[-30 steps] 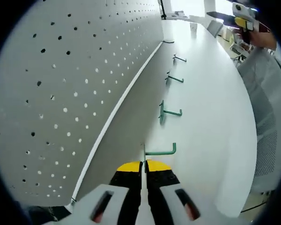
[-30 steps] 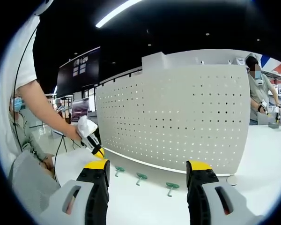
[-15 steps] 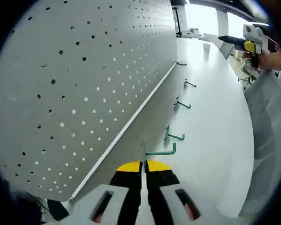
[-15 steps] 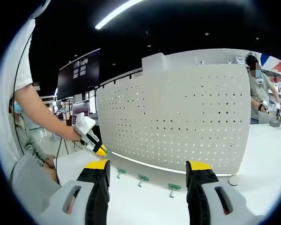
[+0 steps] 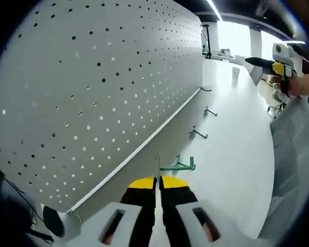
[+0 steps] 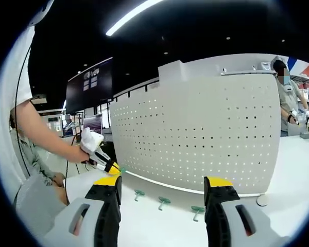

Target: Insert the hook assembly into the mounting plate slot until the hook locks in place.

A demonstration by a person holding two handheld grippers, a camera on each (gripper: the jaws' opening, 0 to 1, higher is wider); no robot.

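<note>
In the left gripper view my left gripper (image 5: pixel 158 180) is shut on a green hook (image 5: pixel 178 165), whose arm sticks out to the right, above the white table. The white pegboard mounting plate (image 5: pixel 98 98) stands close on the left. Three more green hooks (image 5: pixel 198 134) lie in a row along the board's foot. In the right gripper view my right gripper (image 6: pixel 164 188) is open with nothing between its jaws, facing the pegboard (image 6: pixel 206 139). A hand holds the left gripper (image 6: pixel 111 167) at the board's left end. Three green hooks (image 6: pixel 164 201) lie on the table below.
The white table (image 5: pixel 237 128) runs along the board. The right gripper (image 5: pixel 270 64) shows at the far end of it. A person (image 6: pixel 287 100) stands beyond the board's right edge. A dark screen (image 6: pixel 90 85) hangs behind on the left.
My left gripper has risen off the table with the green hook and now looks along the pegboard from higher up. The right gripper has stayed open, shifting only slightly.
</note>
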